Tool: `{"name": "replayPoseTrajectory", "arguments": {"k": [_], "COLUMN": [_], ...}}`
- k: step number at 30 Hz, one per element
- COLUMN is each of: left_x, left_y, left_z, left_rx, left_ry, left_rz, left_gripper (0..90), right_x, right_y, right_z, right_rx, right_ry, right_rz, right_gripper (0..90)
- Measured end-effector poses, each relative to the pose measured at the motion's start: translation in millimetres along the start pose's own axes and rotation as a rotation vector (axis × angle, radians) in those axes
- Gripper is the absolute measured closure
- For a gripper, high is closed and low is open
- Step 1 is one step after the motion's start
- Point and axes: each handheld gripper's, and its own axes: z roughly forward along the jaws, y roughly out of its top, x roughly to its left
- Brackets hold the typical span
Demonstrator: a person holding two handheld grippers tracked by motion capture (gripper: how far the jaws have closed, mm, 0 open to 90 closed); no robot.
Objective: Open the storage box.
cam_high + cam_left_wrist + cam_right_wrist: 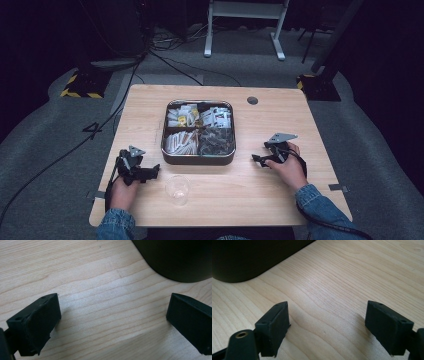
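Wooden table (pixel 280 200) bearing a four-compartment metal tray (pixel 198 159) of small packets, a clear glass (pixel 177 189) just before its near left corner, with the left gripper (pixel 150 173) and right gripper (pixel 257 159) resting either side.

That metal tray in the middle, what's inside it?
The tray has four sections holding small packets and pale sticks. What lies beneath the top layers is covered, and the packet contents are too small to tell.

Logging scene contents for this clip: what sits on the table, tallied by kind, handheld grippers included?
Handheld grippers: 2, left gripper and right gripper, both open with bare wood between the jaws
Divided tray of small packets: 1
Clear glass: 1
Total: 4
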Motion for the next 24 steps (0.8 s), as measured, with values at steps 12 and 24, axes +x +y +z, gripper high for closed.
{"name": "replayPoseTrajectory", "arguments": {"k": [12, 24], "left_x": [2.4, 1.2], "left_y": [1.0, 2.2], "left_z": [0.6, 2.0], "left_rx": [0.002, 0.000], "left_ry": [-0.009, -0.006], "left_rz": [0.008, 0.011], "left_gripper": [0.0, 0.1], "right_x": [1.7, 12.2], "right_y": [0.1, 22.1], "right_z": [-1.9, -21.6], "right_rx": [0.000, 0.036], "right_ry": [0.020, 0.095], "right_rz": [0.018, 0.053], "right_gripper": [23.2, 37.6]}}
